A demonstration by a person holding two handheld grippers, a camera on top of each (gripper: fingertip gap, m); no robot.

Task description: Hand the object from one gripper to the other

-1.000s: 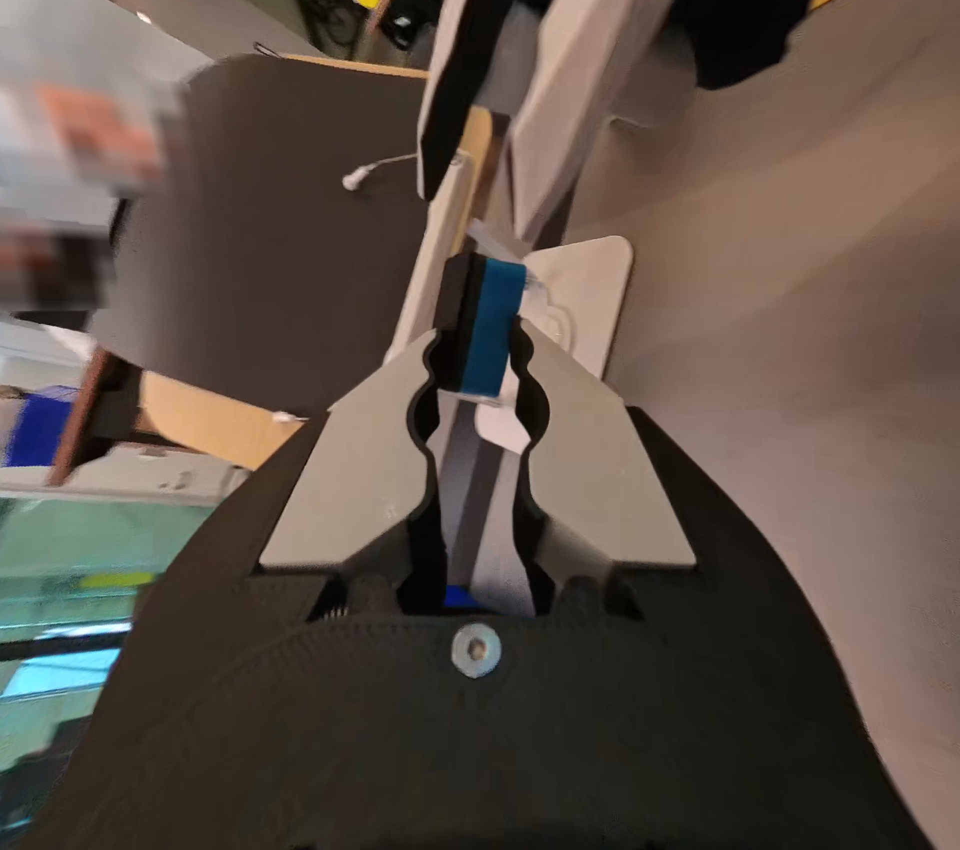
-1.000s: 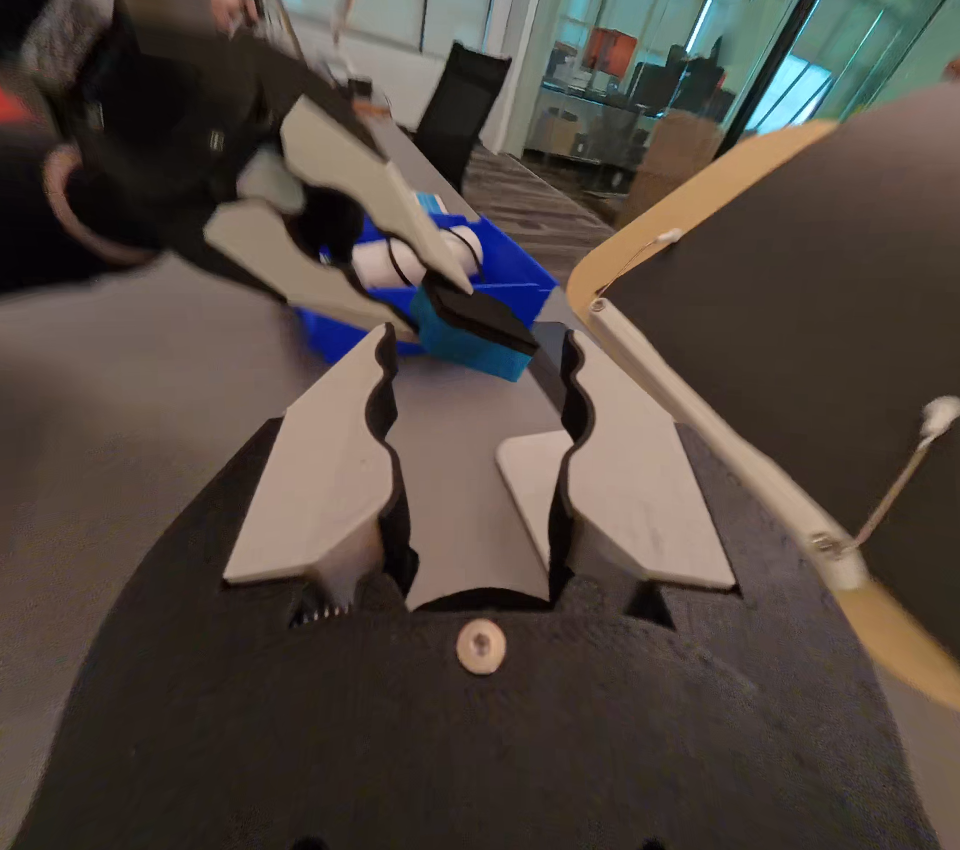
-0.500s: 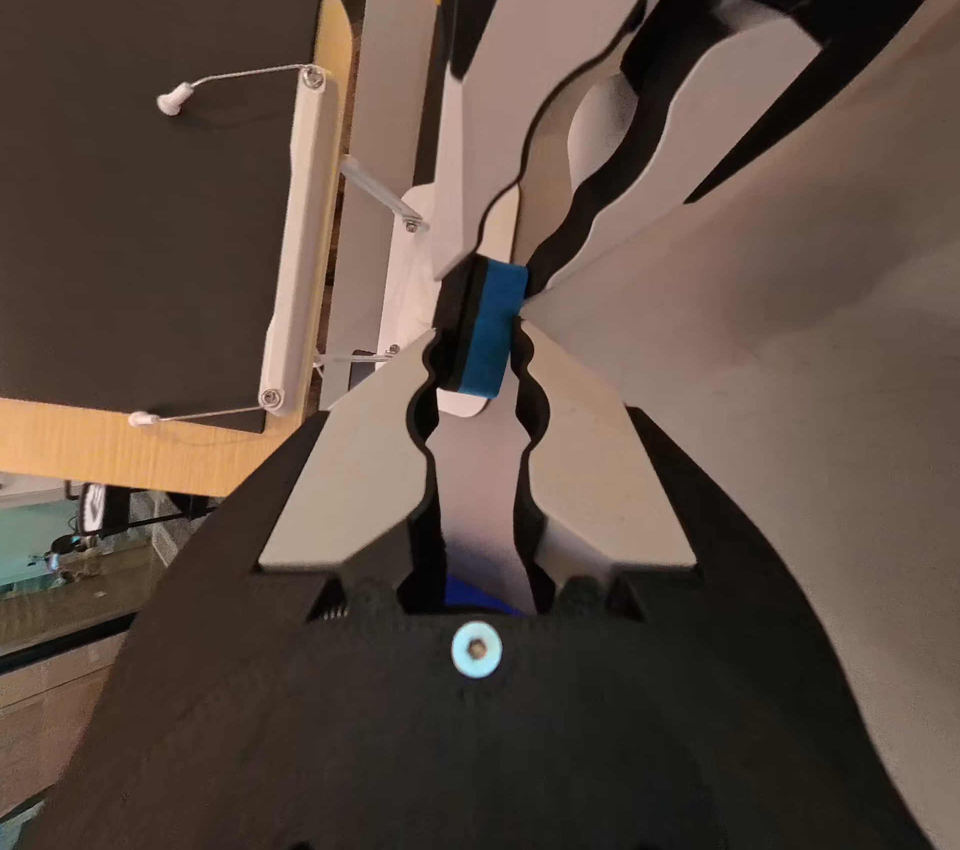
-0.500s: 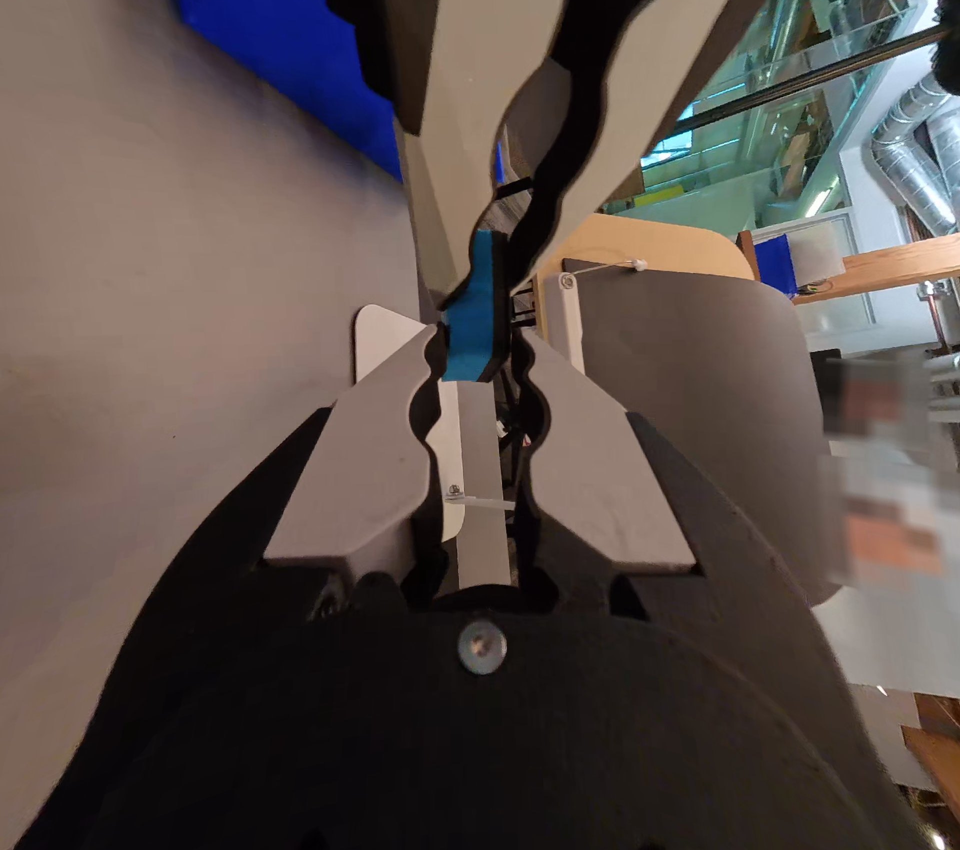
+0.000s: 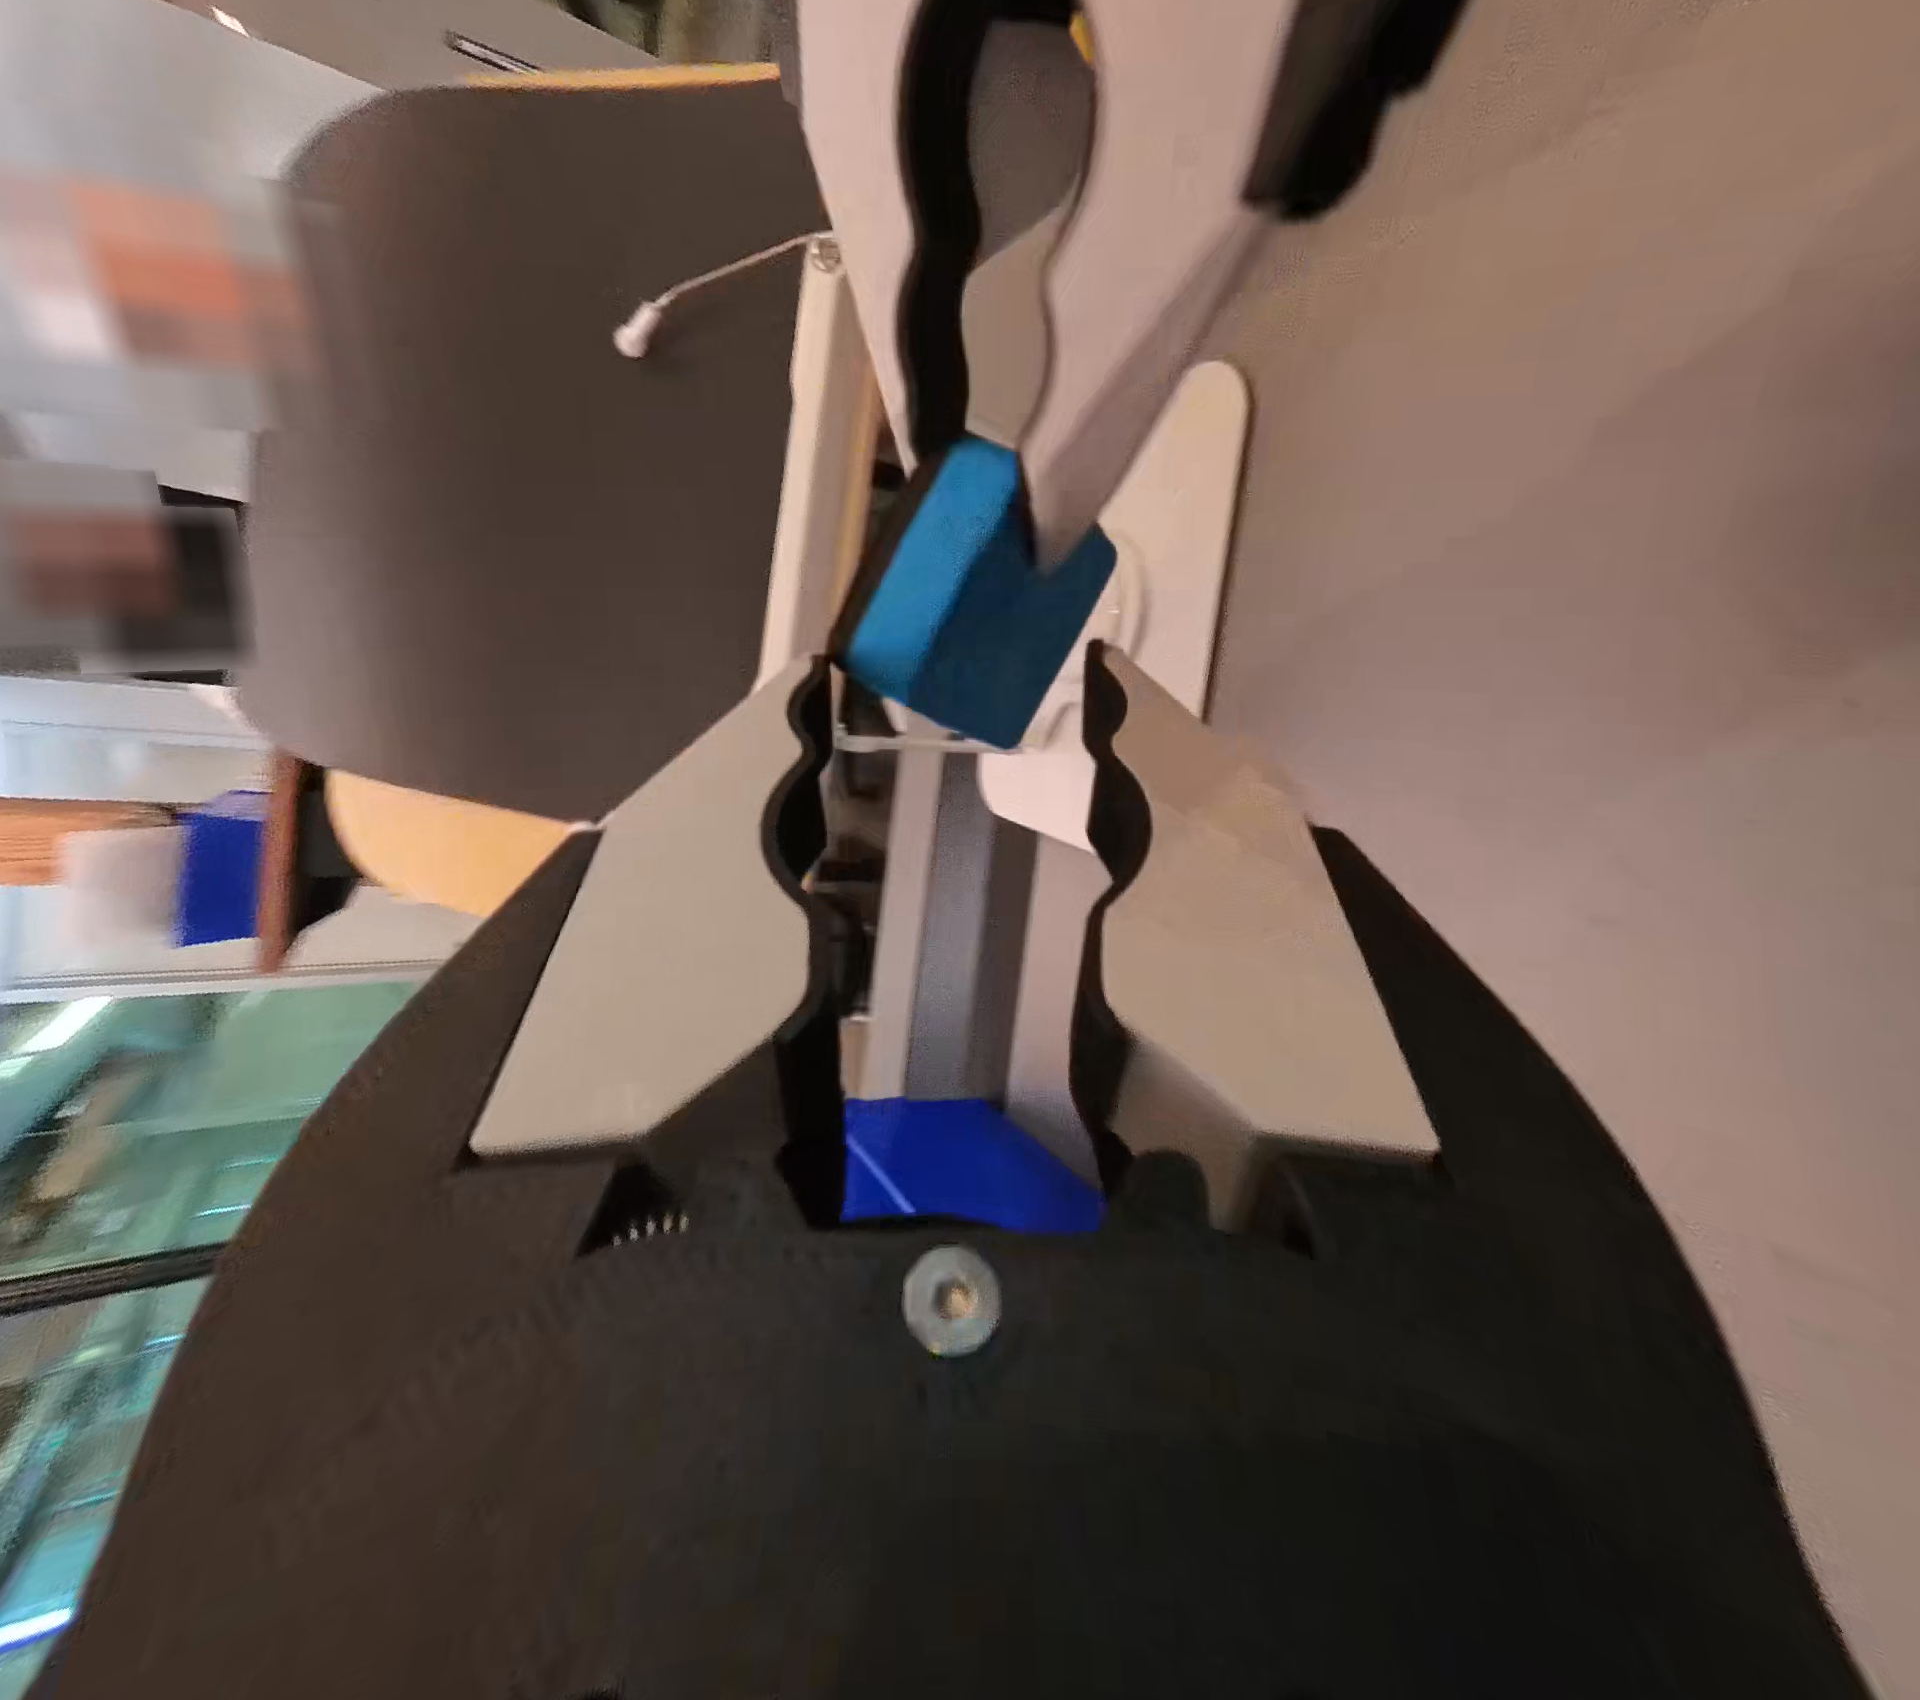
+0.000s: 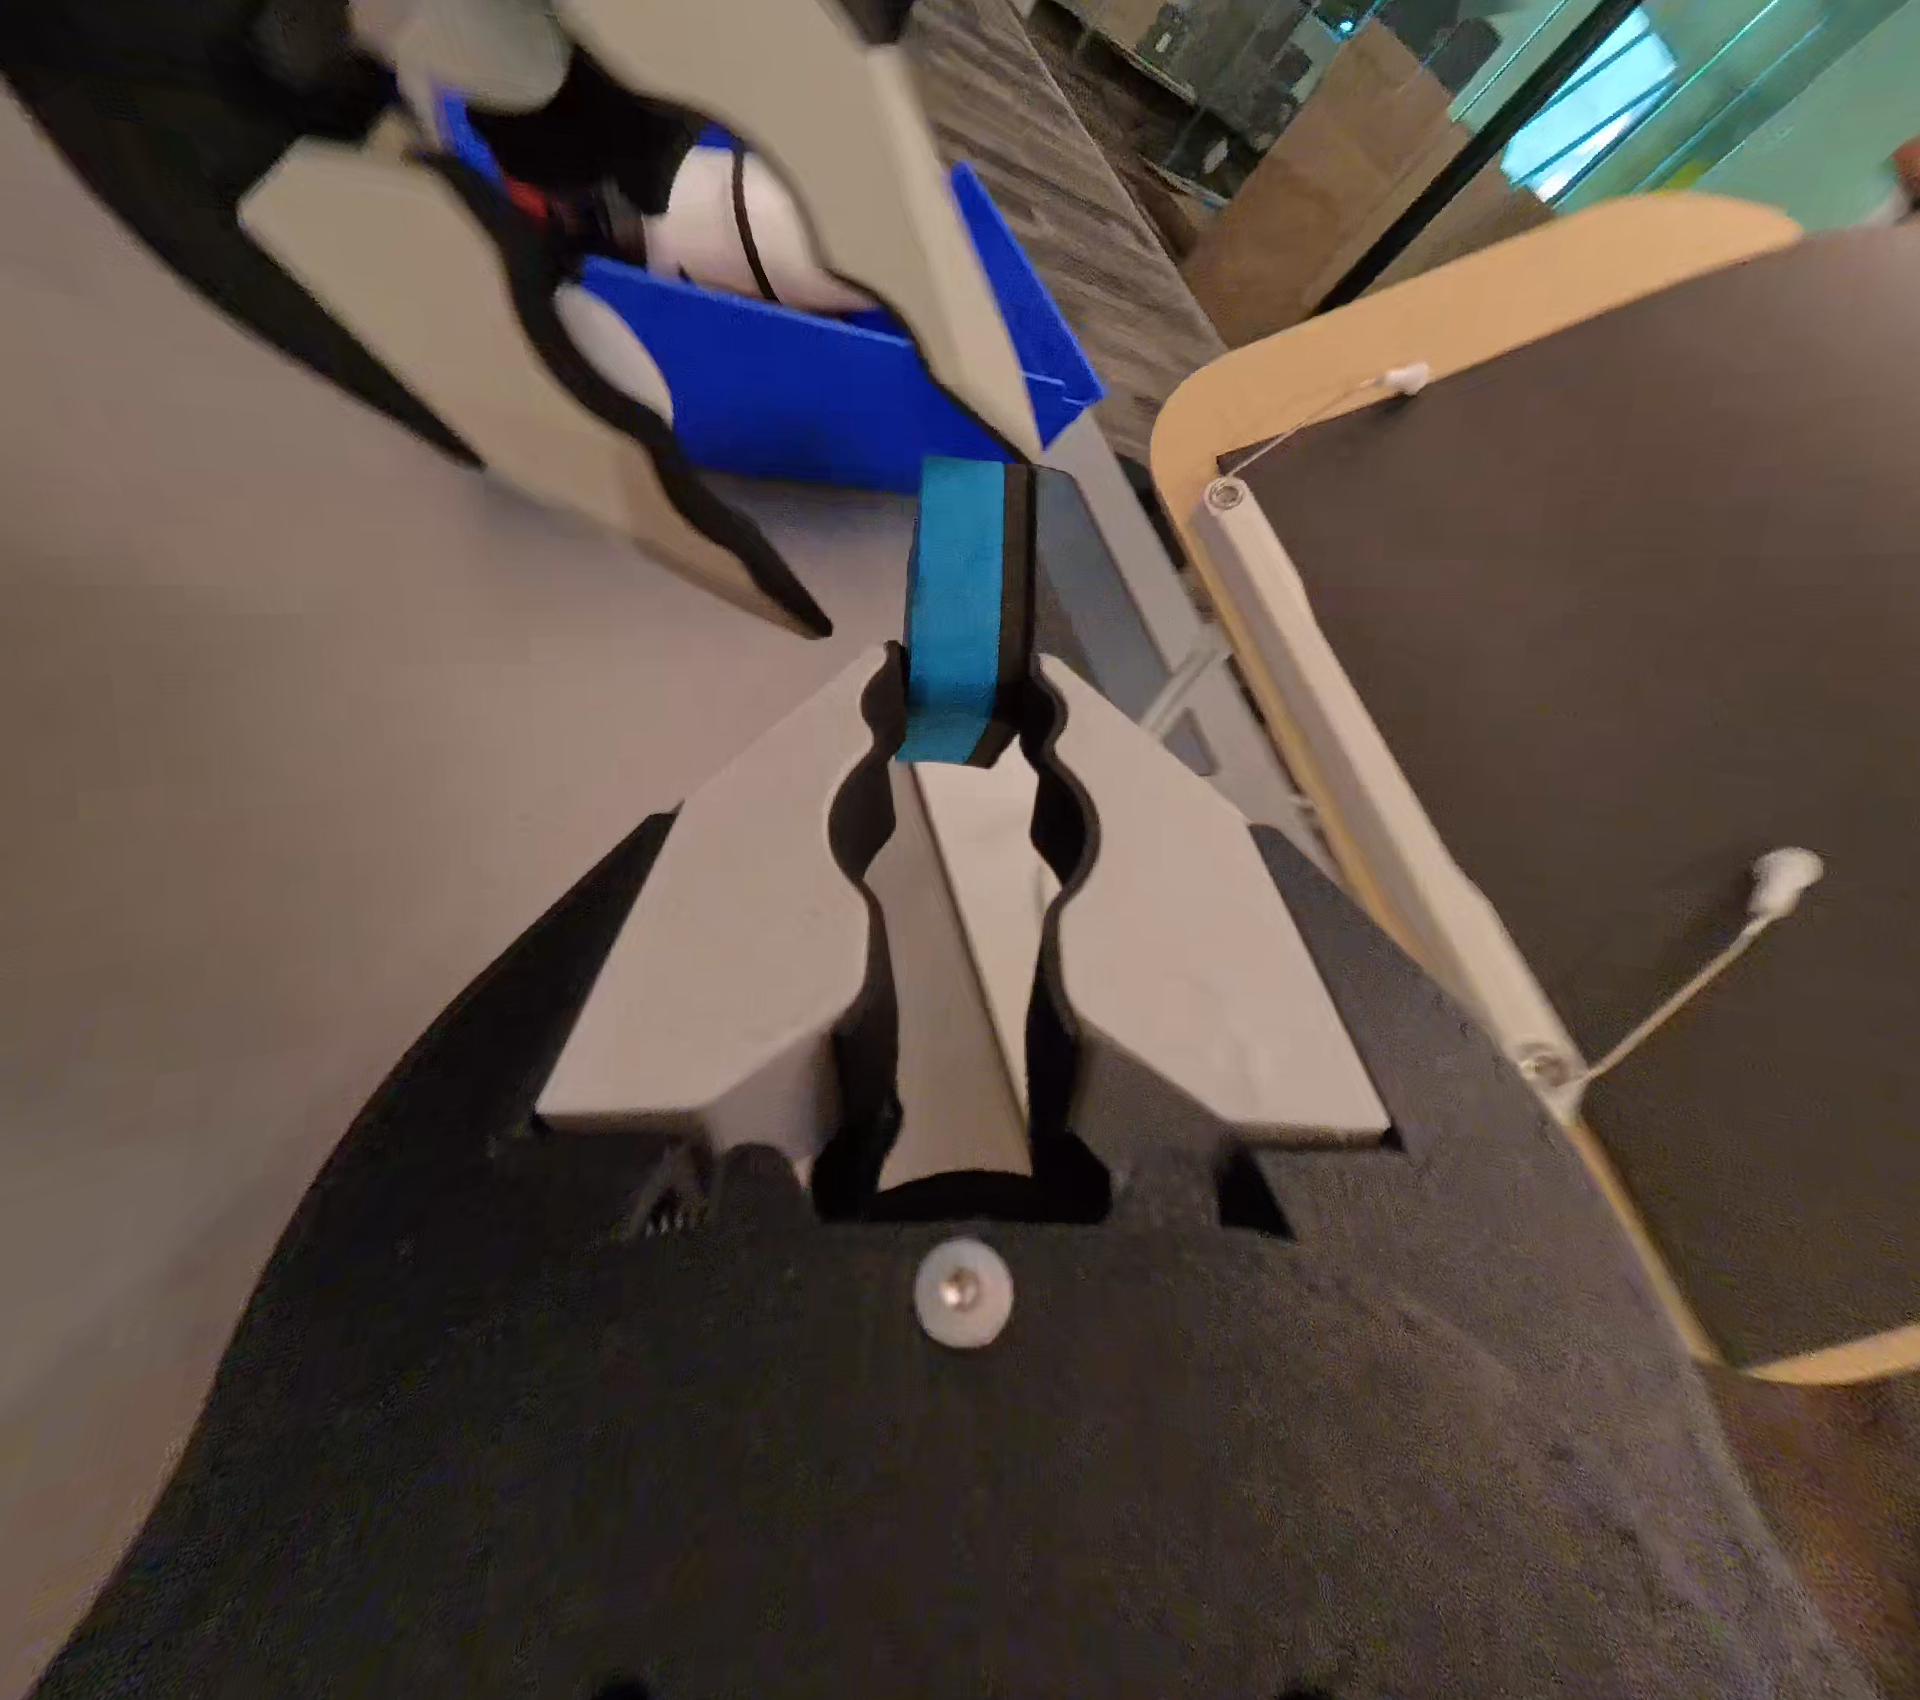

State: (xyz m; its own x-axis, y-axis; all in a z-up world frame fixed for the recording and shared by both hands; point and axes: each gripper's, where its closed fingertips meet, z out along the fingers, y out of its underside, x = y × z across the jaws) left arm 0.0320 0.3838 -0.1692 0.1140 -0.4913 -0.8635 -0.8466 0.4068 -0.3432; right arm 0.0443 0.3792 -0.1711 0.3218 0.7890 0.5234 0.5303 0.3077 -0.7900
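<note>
Two units: right hand-held gripper (image 6: pixel 961 694) clamps blue block (image 6: pixel 961 611); left hand-held gripper (image 5: pixel 956 684) spread, empty.

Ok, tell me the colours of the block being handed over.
Blue block with a black layer on one face, clearest in the right wrist view.

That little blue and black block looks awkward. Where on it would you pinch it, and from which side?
Pinch the blue-and-black block across its two broad flat faces, blue on one side, black on the other, coming in end-on at a narrow edge. The right gripper holds it this way: the block is thin, so those faces give the fingers most contact.
</note>
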